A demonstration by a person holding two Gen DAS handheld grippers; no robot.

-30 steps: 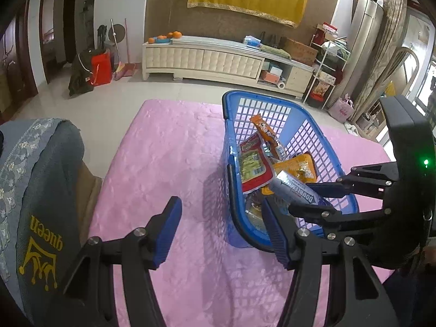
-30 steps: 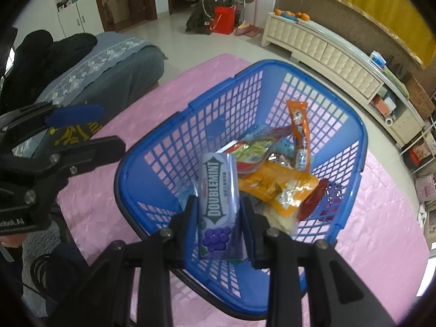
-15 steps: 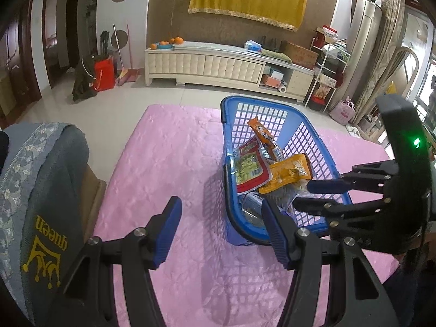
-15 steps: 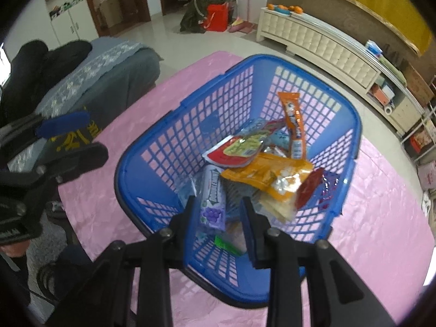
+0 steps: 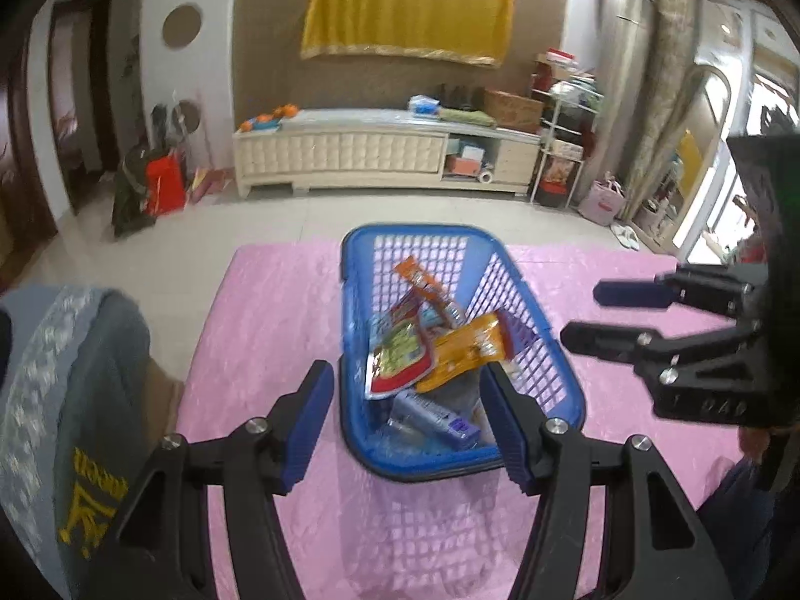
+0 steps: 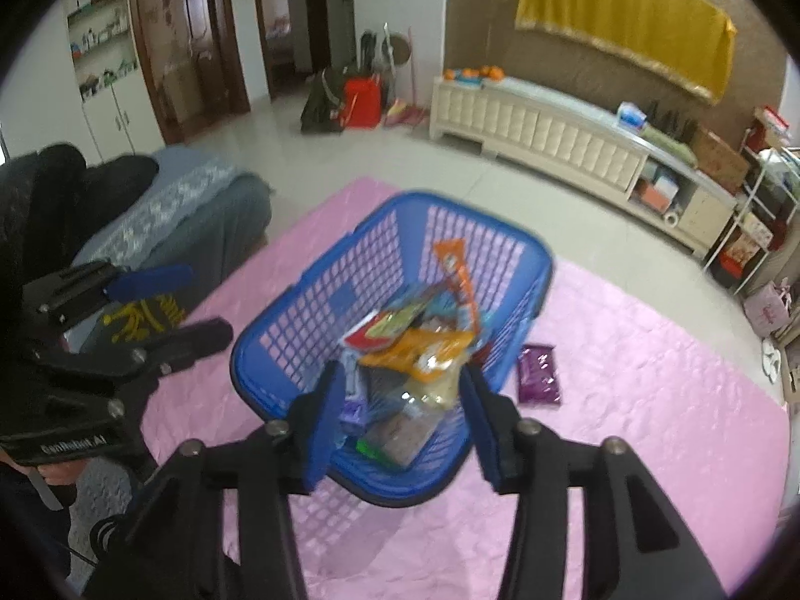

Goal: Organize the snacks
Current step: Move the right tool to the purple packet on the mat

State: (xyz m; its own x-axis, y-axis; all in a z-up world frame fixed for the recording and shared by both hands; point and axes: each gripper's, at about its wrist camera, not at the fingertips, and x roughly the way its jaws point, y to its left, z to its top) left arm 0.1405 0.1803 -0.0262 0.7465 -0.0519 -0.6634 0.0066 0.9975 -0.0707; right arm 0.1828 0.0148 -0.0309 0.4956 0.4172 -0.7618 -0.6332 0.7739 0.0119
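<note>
While the right gripper [image 6: 405, 412] hangs above the near end of the blue basket [image 6: 320, 290], its jaws have just been opening and now stand spread with nothing pinched between them. Below it, the gum pack [image 5: 432, 412] it was carrying lies at the bottom of the basket near the front wall, label up, apart from the pads. Over to its left the left gripper [image 5: 407, 422] hovers with its blue pads spread too, empty, pointing down at the same basket from the near side.

Inside the basket the snacks lie in a loose heap: an orange-yellow packet [image 5: 462, 352] across the middle, a red-edged pouch [image 5: 400, 360] beside it, and a long orange stick wrapper [image 6: 457, 270] leaning against the far mesh wall. One purple packet [image 6: 539, 374] lies outside, flat on the pink cloth [image 6: 650, 400], just beside the basket's right wall.

A grey cushion [image 5: 65, 400] with yellow lettering sits at the cloth's left edge, and a long white cabinet [image 5: 345, 155] runs along the far wall.
</note>
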